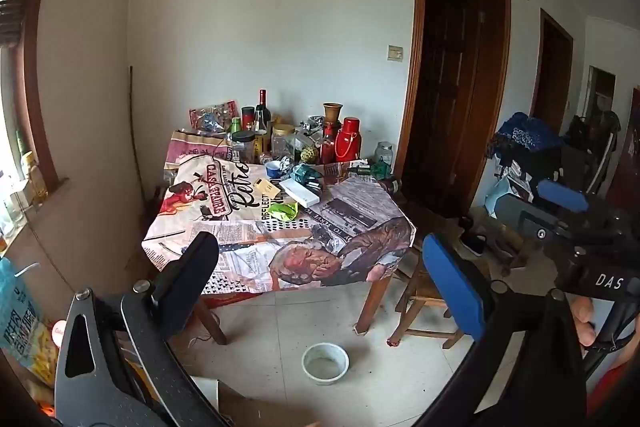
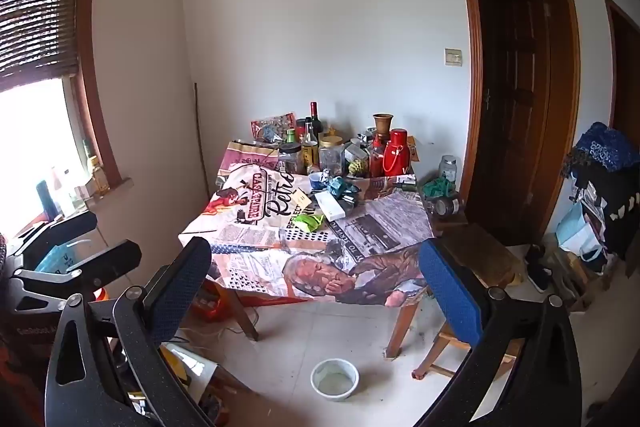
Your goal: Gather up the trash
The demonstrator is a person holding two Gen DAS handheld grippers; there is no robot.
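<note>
A table under a printed cloth [image 1: 360,223] [image 2: 376,227] stands ahead by the wall. On its middle lie a crumpled green wrapper [image 1: 283,211] [image 2: 310,222], a crumpled teal wrapper [image 1: 306,174] [image 2: 340,187], a flat white box [image 1: 302,194] [image 2: 330,207] and a small yellow card [image 1: 267,187] [image 2: 302,198]. My left gripper [image 1: 320,243] [image 2: 96,239] is open and empty, well short of the table. My right gripper [image 2: 316,251] [image 1: 540,207] is also open and empty, level beside the left one.
Bottles, jars and a red flask [image 1: 347,145] [image 2: 396,151] crowd the table's back edge. A white bowl [image 1: 325,363] [image 2: 334,379] sits on the tiled floor in front. A wooden stool [image 1: 424,291] [image 2: 476,259] stands at the table's right corner. A printed bag [image 1: 20,315] hangs low on the left.
</note>
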